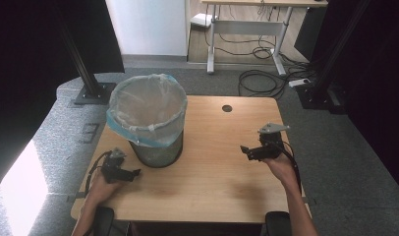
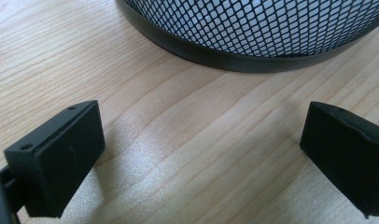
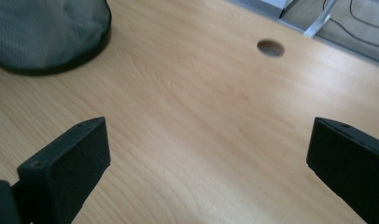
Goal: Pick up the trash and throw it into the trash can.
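Your black wire-mesh waste bin (image 1: 153, 142), lined with a clear blue-edged plastic bag, stands upright near the tabletop's (image 1: 212, 187) left edge. Left gripper (image 1: 133, 173) and right gripper (image 1: 244, 151): jaws wide apart, empty.

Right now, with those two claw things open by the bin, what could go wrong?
The left gripper sits close to the black wire-mesh waste bin; a careless push might tip it. The loose clear plastic liner with its blue edge could snag on a jaw. The right gripper is further away and less likely to interfere.
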The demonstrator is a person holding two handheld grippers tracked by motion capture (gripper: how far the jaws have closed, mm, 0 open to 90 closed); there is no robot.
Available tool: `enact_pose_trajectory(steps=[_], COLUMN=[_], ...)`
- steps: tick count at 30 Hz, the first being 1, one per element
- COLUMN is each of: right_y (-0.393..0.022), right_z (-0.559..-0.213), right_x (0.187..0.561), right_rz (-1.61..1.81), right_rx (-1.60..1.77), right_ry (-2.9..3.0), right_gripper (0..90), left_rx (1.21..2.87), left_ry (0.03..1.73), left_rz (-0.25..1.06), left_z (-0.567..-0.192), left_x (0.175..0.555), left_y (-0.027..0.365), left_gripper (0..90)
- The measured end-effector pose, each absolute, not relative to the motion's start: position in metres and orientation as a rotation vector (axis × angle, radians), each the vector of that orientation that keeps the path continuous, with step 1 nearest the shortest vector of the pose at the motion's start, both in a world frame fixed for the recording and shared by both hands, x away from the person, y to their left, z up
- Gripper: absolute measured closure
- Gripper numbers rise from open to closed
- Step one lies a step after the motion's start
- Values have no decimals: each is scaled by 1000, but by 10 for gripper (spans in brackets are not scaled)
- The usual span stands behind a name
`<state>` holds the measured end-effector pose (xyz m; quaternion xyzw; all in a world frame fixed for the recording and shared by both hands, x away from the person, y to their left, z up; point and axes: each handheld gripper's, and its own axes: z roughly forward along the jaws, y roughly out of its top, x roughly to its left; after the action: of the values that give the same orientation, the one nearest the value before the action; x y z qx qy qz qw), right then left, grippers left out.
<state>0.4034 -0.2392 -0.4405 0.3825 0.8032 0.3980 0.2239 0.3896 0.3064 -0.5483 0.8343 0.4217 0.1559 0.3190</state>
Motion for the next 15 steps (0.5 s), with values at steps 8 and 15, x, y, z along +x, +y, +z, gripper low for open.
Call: enact_pose_trajectory(steps=[8, 15], right_y=[-242, -234], right_z=[-499, -541], right_x=[392, 383], right_rz=[1041, 972], right_rx=[1113, 1114], right_ry=[2248, 2308], right_gripper=[0, 0], left_rx=[2194, 2194], left_ry=[1108, 1109], left_rz=[409, 411], left_z=[-548, -548], left_x=[390, 389], left_y=[306, 306], left_gripper=[0, 0])
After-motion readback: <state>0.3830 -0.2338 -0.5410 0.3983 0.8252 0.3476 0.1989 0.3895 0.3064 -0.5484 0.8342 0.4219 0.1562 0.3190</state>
